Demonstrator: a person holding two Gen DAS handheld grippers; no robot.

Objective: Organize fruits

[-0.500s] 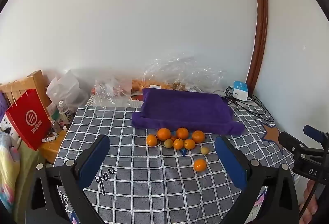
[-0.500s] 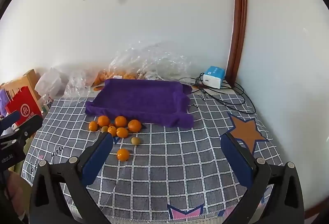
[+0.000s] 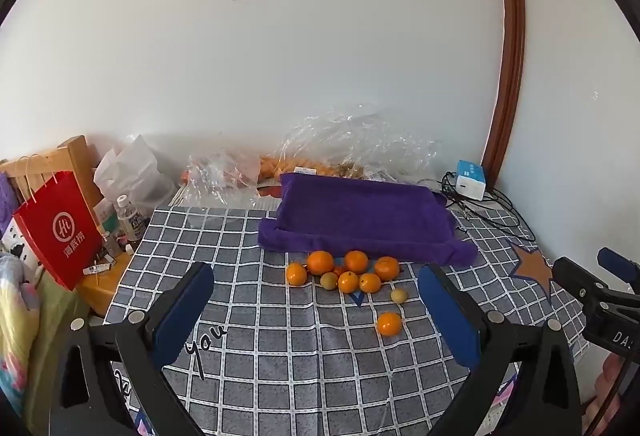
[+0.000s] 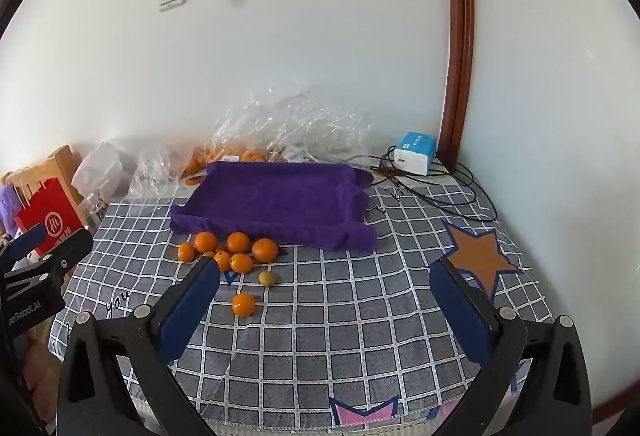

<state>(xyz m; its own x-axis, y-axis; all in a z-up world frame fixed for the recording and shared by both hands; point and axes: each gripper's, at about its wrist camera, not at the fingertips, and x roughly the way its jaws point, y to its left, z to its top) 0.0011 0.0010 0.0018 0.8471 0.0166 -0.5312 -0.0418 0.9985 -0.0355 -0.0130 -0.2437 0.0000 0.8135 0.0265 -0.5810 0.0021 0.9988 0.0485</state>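
Note:
Several oranges (image 3: 320, 262) (image 4: 238, 242) lie clustered on the checked tablecloth (image 3: 300, 356) (image 4: 360, 316), just in front of a purple towel-lined tray (image 3: 360, 216) (image 4: 276, 200). One orange (image 3: 389, 323) (image 4: 243, 304) lies apart, nearer to me. Two small yellow-green fruits (image 3: 399, 295) (image 4: 267, 278) sit among them. My left gripper (image 3: 316, 300) is open and empty, held above the near table, short of the fruit. My right gripper (image 4: 324, 296) is open and empty, to the right of the fruit.
Crumpled clear plastic bags (image 3: 352, 144) (image 4: 280, 124) with more fruit lie behind the tray against the wall. A white-blue charger box (image 3: 471, 180) (image 4: 414, 152) with black cables sits back right. A red paper bag (image 3: 60, 228) and bottles stand left of the table.

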